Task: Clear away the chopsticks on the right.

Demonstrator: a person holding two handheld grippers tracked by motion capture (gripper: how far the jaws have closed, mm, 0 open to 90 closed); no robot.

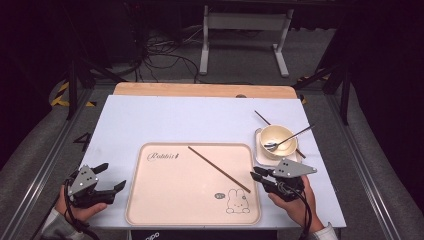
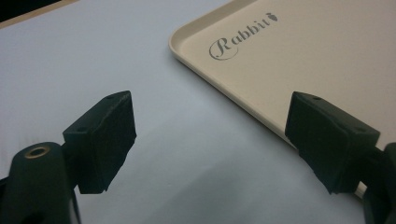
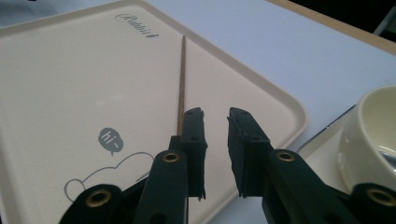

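A cream tray printed with a rabbit lies on the white mat in front of me. One brown chopstick lies slantwise across it. My right gripper hovers over the tray's right edge, open by a narrow gap with nothing between its jaws. In the right gripper view the chopstick runs away from behind the left jaw, flat on the tray. My left gripper rests left of the tray, open wide and empty. In the left gripper view its jaws straddle the mat beside the tray's corner.
A cream bowl with a metal spoon in it stands on a square saucer right of the tray. A second chopstick lies partly under them. The bowl is close to my right gripper. A wooden board edges the mat's far side.
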